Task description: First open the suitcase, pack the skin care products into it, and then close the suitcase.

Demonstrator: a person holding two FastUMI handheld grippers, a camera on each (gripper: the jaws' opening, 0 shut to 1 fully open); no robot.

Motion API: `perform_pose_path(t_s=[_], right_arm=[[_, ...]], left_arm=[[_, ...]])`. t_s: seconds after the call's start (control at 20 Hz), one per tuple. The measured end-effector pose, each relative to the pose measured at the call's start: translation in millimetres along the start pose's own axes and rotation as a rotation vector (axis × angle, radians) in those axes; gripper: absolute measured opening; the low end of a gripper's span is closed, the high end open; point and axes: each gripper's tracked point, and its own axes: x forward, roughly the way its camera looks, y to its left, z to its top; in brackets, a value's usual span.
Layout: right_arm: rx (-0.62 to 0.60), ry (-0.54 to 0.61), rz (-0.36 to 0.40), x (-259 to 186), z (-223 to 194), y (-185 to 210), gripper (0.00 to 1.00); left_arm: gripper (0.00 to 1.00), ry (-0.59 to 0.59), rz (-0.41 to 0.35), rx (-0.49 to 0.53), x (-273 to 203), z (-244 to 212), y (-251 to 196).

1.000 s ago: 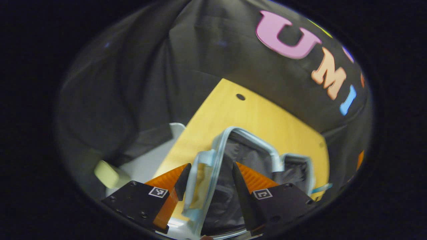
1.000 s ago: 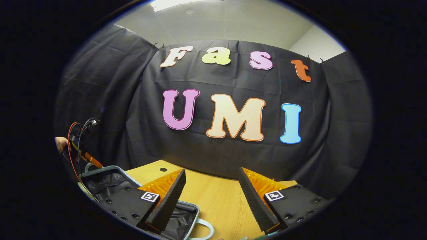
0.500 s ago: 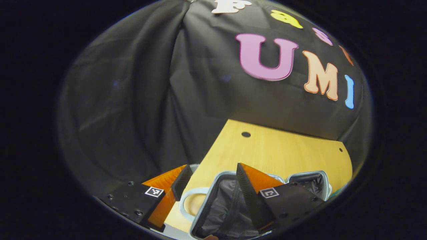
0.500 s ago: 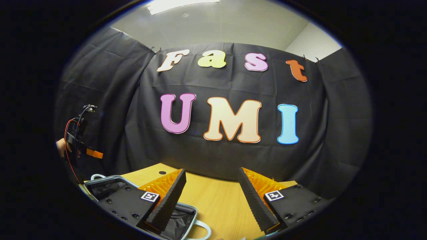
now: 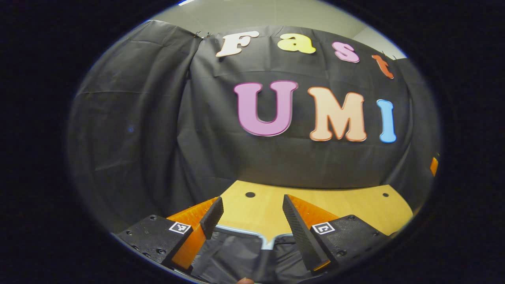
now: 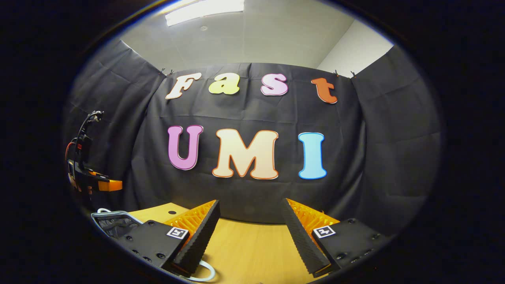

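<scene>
Booth: black cloth wall (image 5: 165,130) hangs behind a wooden table (image 5: 347,205), and a pale ceiling with a strip light (image 6: 205,7) appears above it in the right gripper view.
Table edges: far edge meets the cloth; two small round holes sit near it in the left gripper view, with bare wood between them.
Suitcase: open, its dark lining (image 5: 232,256) and pale rim lie just beneath the left gripper at the bottom of the left gripper view, cut off by the picture's lower edge.
Suitcase, other view: one corner with lining (image 6: 112,224) shows at lower left of the right gripper view, mostly hidden behind that gripper's own finger block; a pale loop handle (image 6: 207,272) peeks out below.
Skin care products: cannot be made out.
Left gripper (image 5: 249,215): fingers spread wide with nothing between them, raised over the suitcase rim; table wood shows through the gap.
Left gripper, seen from afar (image 6: 92,179): at the left edge of the right gripper view, above the suitcase corner, cables trailing upward; its details are too small to tell.
Right gripper (image 6: 250,227): fingers wide apart, holding nothing, above bare table.
Open room: bare wood stretches ahead of the right gripper to the cloth.
Bottom edge: a small rounded tip (image 5: 245,281) is cut off; cannot tell what it is.
</scene>
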Motion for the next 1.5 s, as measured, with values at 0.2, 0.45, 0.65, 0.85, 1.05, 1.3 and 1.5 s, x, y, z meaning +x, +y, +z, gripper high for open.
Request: perform_pose_path(t_s=[0.2,0.45,0.65,0.85,1.05,1.3,1.5], right_arm=[[0.004,-0.009,-0.002,-9.5,4.2,-52.9,0.98],[0.029,0.007,-0.012,-14.9,-5.1,-109.6,0.98],[0.03,0.035,-0.003,-19.7,-16.2,-138.5,0.98],[0.013,0.057,0.031,-27.2,-29.5,-153.5,0.98],[0.004,0.099,0.065,-34.1,-48.6,-167.1,0.99],[-0.008,0.138,0.105,-43.9,-64.7,-168.8,0.99],[0.009,0.163,0.2,-59.7,-82.9,-145.7,0.99]], left_arm=[[0.95,0.016,-0.096,0.013,-21.1,-14.3,-91.5],[0.95,0.089,-0.226,0.08,-43.2,-51.5,-195.9],[0.95,0.17,-0.334,0.084,-60.8,-90.6,-265.4],[0.94,0.291,-0.397,0.069,-76.2,-147.7,-315.2],[0.94,0.384,-0.431,0.043,-96.3,-193.4,-341.7],[0.96,0.473,-0.43,0.022,-105.2,-248.5,-352.7],[0.74,0.546,-0.412,-0.002,-104.4,-294.7,-357.7]])
